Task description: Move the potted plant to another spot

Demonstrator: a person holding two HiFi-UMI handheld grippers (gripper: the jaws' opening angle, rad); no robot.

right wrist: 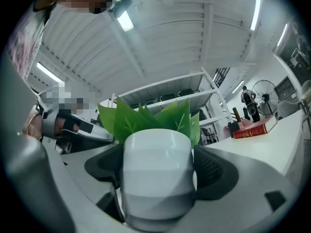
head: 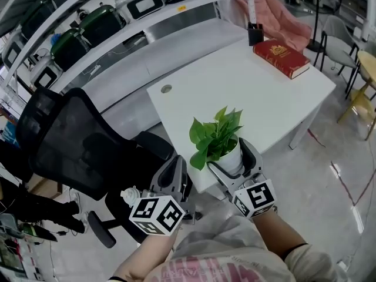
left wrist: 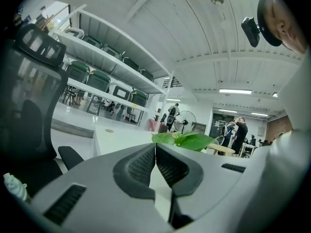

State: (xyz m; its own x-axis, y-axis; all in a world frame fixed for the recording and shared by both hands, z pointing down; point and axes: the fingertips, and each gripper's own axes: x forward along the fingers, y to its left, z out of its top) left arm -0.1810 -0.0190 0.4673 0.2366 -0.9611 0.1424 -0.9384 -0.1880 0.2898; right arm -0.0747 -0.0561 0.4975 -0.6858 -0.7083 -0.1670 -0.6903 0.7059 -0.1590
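The white table [head: 252, 93] was the largest item and the one that set the main risk. Your load stood at its near corner, right by the edge, so any slip there would have sent it to the floor or onto the black office chair [head: 76, 140] just beside that corner.

The red book [head: 281, 57] lay at the far corner, well apart from your work. The bare top between gave ample room for setting down. Contact with the book was likely only if you carried the load the whole way across.

The potted plant [head: 218, 140] was in your right gripper [right wrist: 156, 166], whose jaws pinched the white pot on its two sides, below the rim. No view showed whether the base rested on the table or hung just above it.

I judged the pot wall smooth and rounded. Two padded contacts on such a surface could let it rotate or slide downward if you tilted the tool or moved it sharply. The leaves stood above the grip and could help tip it.

Your left gripper [left wrist: 155, 154] had its jaws pressed together on nothing, and hung low over the chair, left of the pot. It gave no support, and it was near enough to brush the leaves if swung across.
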